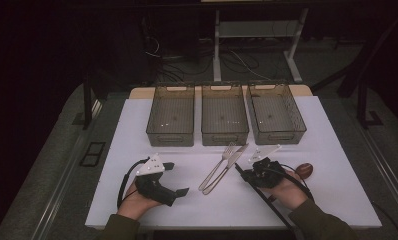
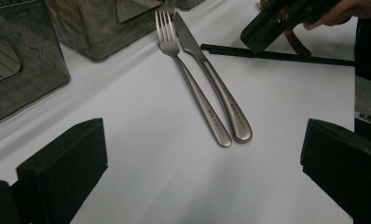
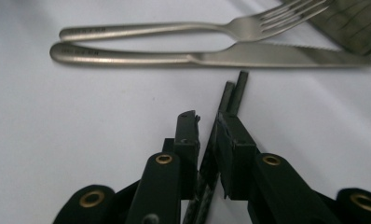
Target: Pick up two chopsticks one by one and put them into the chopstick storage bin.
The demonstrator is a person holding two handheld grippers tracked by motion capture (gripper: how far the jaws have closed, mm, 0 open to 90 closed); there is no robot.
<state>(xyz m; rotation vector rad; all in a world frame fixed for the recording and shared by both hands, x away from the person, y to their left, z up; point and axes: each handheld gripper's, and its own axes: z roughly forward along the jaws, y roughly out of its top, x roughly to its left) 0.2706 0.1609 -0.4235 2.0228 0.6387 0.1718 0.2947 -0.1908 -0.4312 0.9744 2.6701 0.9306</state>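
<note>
Silver fork [image 1: 221,162] and knife [image 1: 227,166] on a white table [image 1: 137,150]; smoky-grey bins [image 1: 170,122].

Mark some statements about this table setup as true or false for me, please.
1. The fork and knife lie side by side on the white table. True.
2. The left gripper holds the fork. False: its jaws stand open with nothing between them.
3. The right gripper is shut on thin black sticks. True.
4. Four bins stand behind the cutlery. False: there are three bins, in a row.
</note>
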